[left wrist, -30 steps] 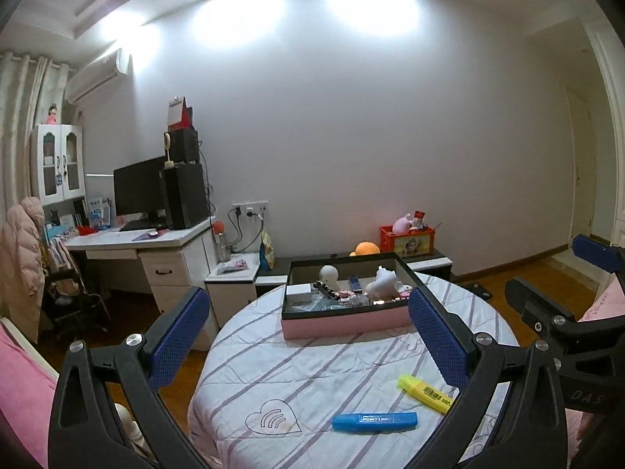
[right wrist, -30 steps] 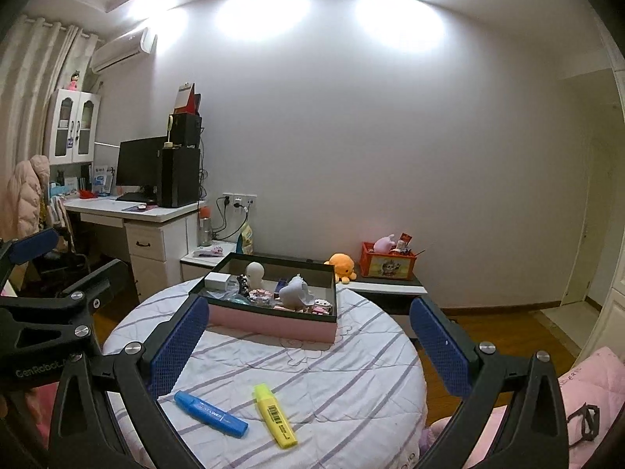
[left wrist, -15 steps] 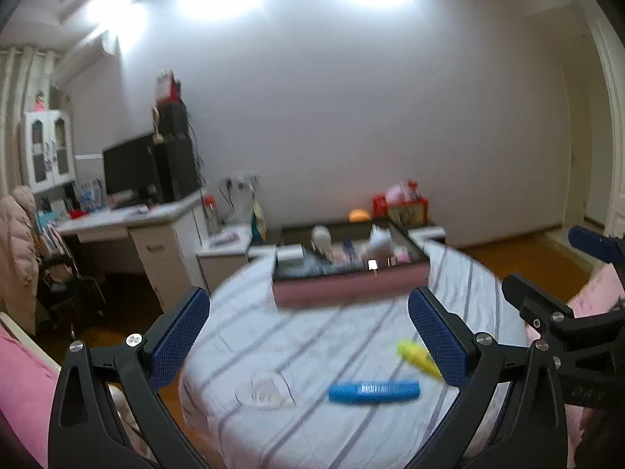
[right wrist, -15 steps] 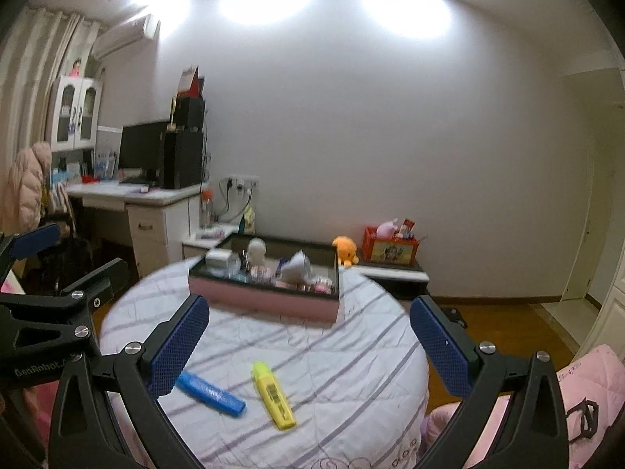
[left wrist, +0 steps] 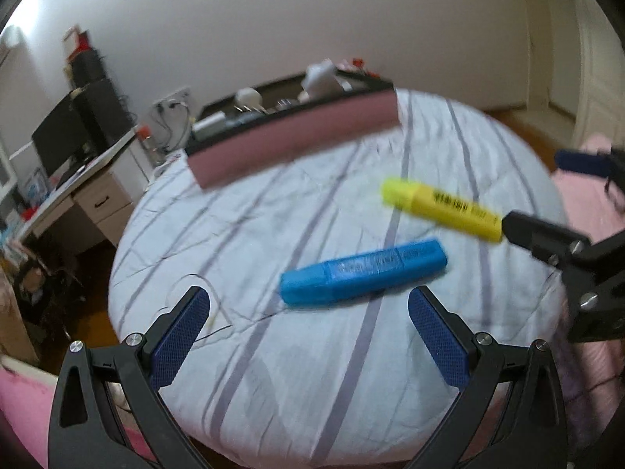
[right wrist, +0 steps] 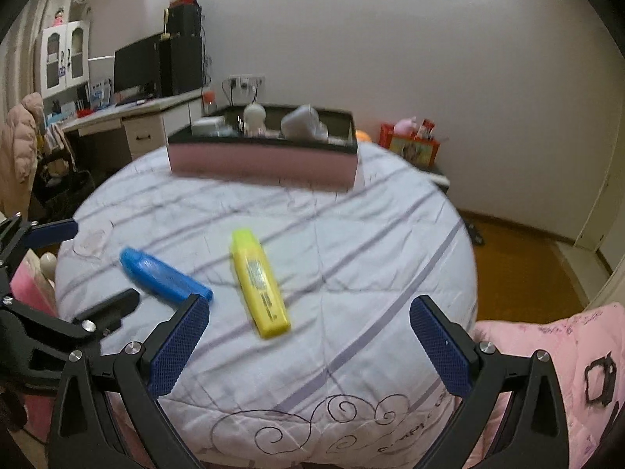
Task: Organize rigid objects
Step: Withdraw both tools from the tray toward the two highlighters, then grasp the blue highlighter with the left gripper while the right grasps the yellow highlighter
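A blue highlighter and a yellow highlighter lie on the round table's striped cloth. My left gripper hovers open just short of the blue one, nothing between its fingers. Above the yellow one my right gripper is open and holds nothing. At the table's far side stands a pink box holding several small items. Each view shows the other gripper at its edge.
A desk with a monitor stands at the left against the wall. A red box sits on a low shelf behind the table. Pink bedding lies at the right, wooden floor beyond.
Both grippers have tilted down and moved closer to the table; the highlighters now appear much larger and nearer the fingers. Both stay open.
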{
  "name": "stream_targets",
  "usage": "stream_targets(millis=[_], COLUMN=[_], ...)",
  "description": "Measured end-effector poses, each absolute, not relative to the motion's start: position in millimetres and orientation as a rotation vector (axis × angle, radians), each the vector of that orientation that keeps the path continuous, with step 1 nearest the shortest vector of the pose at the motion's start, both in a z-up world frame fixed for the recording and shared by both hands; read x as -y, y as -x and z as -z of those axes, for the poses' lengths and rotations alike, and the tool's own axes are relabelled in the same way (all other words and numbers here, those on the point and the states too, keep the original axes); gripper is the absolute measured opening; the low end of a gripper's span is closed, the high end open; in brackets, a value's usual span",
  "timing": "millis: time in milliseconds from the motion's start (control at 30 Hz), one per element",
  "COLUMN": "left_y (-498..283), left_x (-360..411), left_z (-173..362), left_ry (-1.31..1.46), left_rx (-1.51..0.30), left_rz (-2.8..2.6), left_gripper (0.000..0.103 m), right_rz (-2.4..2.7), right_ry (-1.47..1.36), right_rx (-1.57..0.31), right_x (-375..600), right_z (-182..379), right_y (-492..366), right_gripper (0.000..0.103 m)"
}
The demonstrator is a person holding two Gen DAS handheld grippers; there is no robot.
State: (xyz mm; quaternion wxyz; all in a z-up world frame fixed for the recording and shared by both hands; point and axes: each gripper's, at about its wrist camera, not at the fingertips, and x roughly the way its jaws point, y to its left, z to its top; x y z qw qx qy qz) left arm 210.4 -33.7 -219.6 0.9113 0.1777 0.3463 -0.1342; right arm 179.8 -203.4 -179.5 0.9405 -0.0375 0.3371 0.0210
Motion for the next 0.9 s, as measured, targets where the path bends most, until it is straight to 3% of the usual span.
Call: stream_targets(millis=[200, 267, 367, 433, 533, 600, 667, 733, 833, 867, 900], left_y=[-240, -251, -265, -274, -281, -282, -281, -280, -278, -277, -275], left_x=[40, 39, 27, 20, 12, 6, 3, 2, -2, -3, -4], left_z=[227, 231, 232, 232, 232, 231, 232, 234, 234, 233, 233], left_ry=[-0.361, -0.338, -0.250, -0.194, -0.157, -0.138, -0.131, -0.125, -0.114, -0.105, -0.101], left_rx=[-0.732, -0.748, -0.780, -0.788, -0.797, -0.795, -0.795, -0.795, -0.793, -0.789, -0.780], left_rz=[0.281, 0.268, 0.275, 0.270, 0.233, 0.224, 0.223, 0.224, 0.233, 0.238, 0.242], left_gripper=[0.103, 0.098, 0.087, 0.072, 0.059, 0.053, 0.054, 0.055, 0.054, 0.051, 0.039], right_rz=[-0.068, -0.077, -0.082, -0.094, -0.101, -0.112, -0.121, -0.143, -0.160, -0.166, -0.170], right_ry=[0.055, 0.045, 0.052, 0.054, 0.072, 0.082, 0.092, 0.098, 0.110, 0.112, 0.114], right_rx=[-0.732, -0.738, -0.749, -0.758, -0.769, -0.776, -0.788, -0.804, -0.802, -0.802, -0.802], right_x=[206, 206, 204, 203, 198, 195, 191, 187, 182, 181, 180], right_z=[191, 192, 196, 199, 202, 205, 209, 212, 211, 211, 211], right_y=[-195, -201, -211, -219, -230, -234, -238, -243, -244, -244, -244], right_gripper=[0.103, 0.103, 0.103, 0.103, 0.102, 0.095, 0.081, 0.060, 0.052, 0.048, 0.046])
